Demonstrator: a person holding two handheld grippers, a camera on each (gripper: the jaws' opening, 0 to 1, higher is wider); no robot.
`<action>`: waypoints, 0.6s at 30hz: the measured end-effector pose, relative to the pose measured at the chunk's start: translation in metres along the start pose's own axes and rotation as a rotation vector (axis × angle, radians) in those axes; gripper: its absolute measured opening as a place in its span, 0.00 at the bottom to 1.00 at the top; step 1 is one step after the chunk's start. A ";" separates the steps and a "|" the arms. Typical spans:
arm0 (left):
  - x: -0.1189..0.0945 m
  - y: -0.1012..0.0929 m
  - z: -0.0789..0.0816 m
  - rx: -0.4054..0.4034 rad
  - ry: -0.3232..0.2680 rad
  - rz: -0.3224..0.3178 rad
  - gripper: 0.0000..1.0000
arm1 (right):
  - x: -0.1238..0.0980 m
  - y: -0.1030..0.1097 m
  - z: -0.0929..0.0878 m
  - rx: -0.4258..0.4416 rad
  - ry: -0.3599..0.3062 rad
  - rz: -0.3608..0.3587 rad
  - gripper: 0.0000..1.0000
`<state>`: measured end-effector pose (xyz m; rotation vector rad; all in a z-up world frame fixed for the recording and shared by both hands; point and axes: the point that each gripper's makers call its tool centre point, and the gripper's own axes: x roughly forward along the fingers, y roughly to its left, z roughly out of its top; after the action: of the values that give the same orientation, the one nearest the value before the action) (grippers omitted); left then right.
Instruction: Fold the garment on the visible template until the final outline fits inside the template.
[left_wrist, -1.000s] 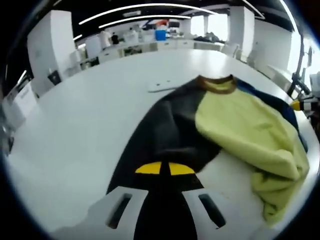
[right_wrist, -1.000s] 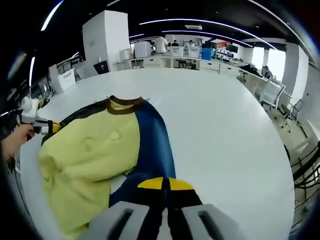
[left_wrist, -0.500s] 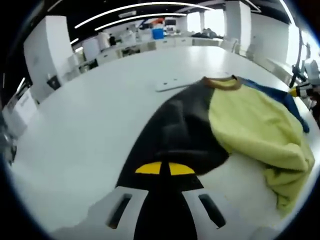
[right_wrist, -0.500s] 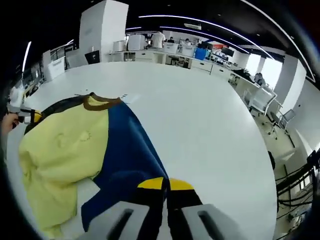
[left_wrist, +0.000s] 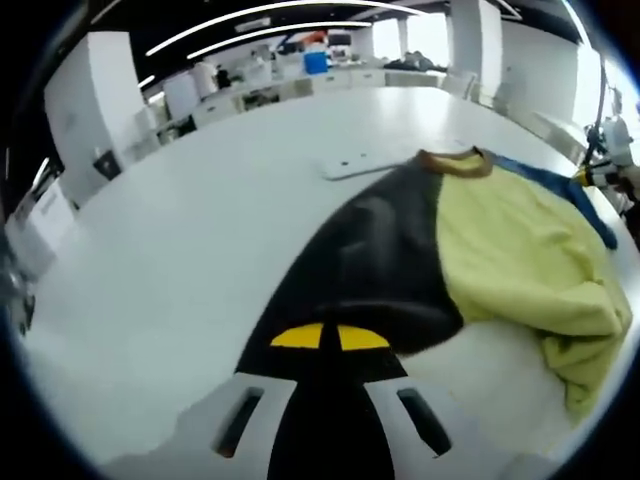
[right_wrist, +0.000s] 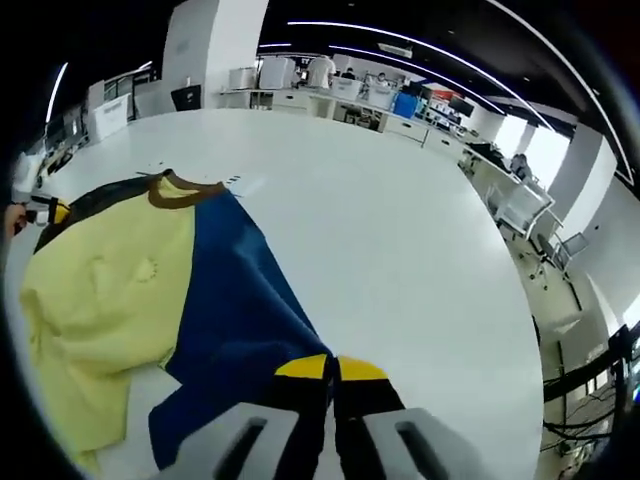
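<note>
**Both grippers clamped on the sleeves, garment stretched across the bench**

Left gripper (left_wrist: 329, 338) first: yellow-tipped jaws pressed together, and the black sleeve (left_wrist: 370, 260) runs straight out from between them, so it is pinching that sleeve's end. From there the black cloth widens up toward the brown collar (left_wrist: 455, 162), the landmark for everything here. To the right of the collar and below it spreads the yellow body (left_wrist: 520, 255) of the garment (left_wrist: 470, 240), rumpled and bunched at its far lower edge. A strip of blue sleeve (left_wrist: 560, 190) trails off right of the collar, ending near the other gripper at the view's right edge. Just left of the collar, a flat pale sheet, the template (left_wrist: 365, 163), peeks out from under the cloth on the white bench (left_wrist: 170, 250).

Over to the right gripper (right_wrist: 331, 368): same story, jaws closed tight, the blue sleeve (right_wrist: 245, 310) caught between them and fanning out toward the collar (right_wrist: 185, 188). Left of the collar and below it lies the yellow body (right_wrist: 105, 300), wrinkled, folded over itself at the low edge. The black sleeve (right_wrist: 95, 195) shows as a dark band left of the collar, reaching to the left gripper (right_wrist: 45, 212) and a hand (right_wrist: 12, 218) at the view's edge. Beyond the collar, a corner of the template (right_wrist: 243, 183) rests on the bench (right_wrist: 400, 250). Far behind, desks and office furniture.
</note>
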<state>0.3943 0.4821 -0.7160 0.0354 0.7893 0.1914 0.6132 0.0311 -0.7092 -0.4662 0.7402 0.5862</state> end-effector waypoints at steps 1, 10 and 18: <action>0.000 0.001 0.000 -0.002 0.001 0.001 0.00 | 0.000 -0.001 0.000 0.004 0.000 -0.002 0.00; -0.002 0.004 -0.001 0.005 -0.002 0.011 0.00 | 0.002 -0.002 0.001 0.106 -0.021 -0.001 0.00; -0.019 -0.007 0.012 0.081 -0.037 0.019 0.30 | -0.013 0.001 0.021 0.208 -0.106 0.024 0.22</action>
<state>0.3907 0.4723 -0.6947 0.1227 0.7602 0.1767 0.6149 0.0394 -0.6860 -0.2318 0.6975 0.5457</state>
